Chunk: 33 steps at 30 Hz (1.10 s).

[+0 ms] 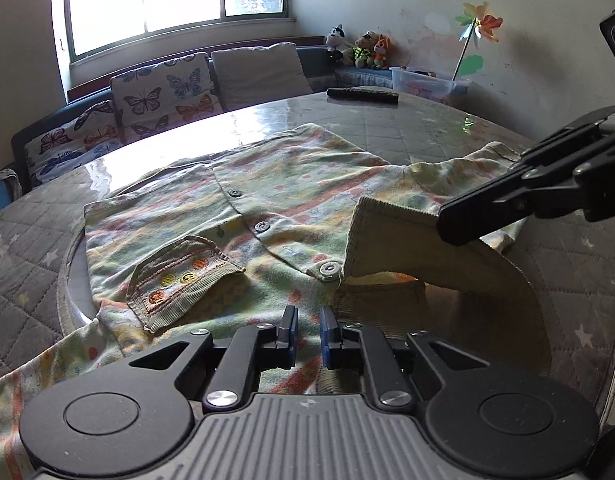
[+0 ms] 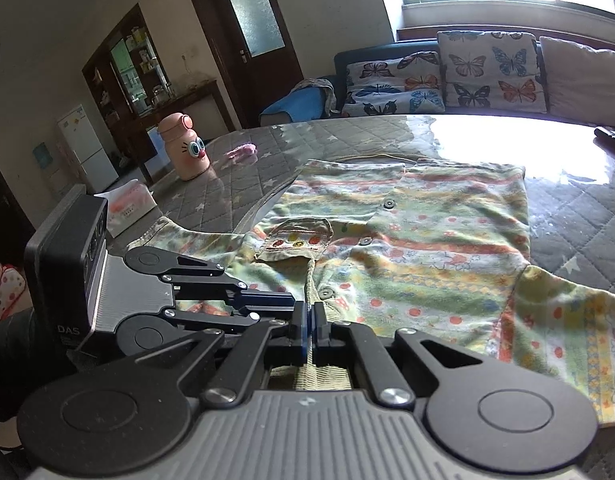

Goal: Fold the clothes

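Note:
A child's button-front shirt [image 1: 291, 196] with pastel stripes lies face up on the quilted table [image 1: 407, 128], its ribbed chest pocket [image 1: 183, 276] on the left. At the shirt's near edge my left gripper [image 1: 308, 334] has its jaws nearly together with fabric pinched between them. My right gripper [image 1: 451, 220] comes in from the right, shut on the ribbed neckband [image 1: 391, 228], and lifts that band off the shirt. In the right wrist view the right gripper [image 2: 309, 316] clamps the ribbed strip [image 2: 309, 280]. The left gripper [image 2: 293, 306] sits just to its left over the shirt [image 2: 427, 232].
A dark remote [image 1: 363, 95] lies at the table's far edge. A pink bottle with cartoon eyes [image 2: 185, 148], a small pink item [image 2: 241, 151] and a tissue box [image 2: 127, 208] stand left of the shirt. A sofa with butterfly cushions [image 1: 163, 96] runs behind the table.

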Available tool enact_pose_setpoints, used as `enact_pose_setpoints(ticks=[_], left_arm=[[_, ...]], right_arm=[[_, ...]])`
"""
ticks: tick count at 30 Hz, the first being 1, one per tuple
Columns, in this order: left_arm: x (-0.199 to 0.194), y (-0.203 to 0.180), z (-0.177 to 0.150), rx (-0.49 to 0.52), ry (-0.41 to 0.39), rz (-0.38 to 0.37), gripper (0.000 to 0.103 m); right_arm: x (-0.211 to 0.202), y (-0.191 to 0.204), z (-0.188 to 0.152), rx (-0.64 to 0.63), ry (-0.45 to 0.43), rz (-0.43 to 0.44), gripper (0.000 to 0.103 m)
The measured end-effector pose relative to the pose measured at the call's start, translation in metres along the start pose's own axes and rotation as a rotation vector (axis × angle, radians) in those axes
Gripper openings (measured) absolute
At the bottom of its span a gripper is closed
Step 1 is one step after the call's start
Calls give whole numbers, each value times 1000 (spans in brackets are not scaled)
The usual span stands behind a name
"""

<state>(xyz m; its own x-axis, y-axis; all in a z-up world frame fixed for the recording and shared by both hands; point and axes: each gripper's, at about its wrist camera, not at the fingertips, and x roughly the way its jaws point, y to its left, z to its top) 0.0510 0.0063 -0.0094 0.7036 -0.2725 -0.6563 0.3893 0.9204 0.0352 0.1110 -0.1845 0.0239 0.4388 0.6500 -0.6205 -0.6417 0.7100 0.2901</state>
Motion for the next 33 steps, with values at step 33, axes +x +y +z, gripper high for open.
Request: enact_pose_setpoints(ticks=[33], left_arm=[[-6,-23,3,16,-25,-93,15]], right_arm=[[28,0,-29,-102,126,-78,7]])
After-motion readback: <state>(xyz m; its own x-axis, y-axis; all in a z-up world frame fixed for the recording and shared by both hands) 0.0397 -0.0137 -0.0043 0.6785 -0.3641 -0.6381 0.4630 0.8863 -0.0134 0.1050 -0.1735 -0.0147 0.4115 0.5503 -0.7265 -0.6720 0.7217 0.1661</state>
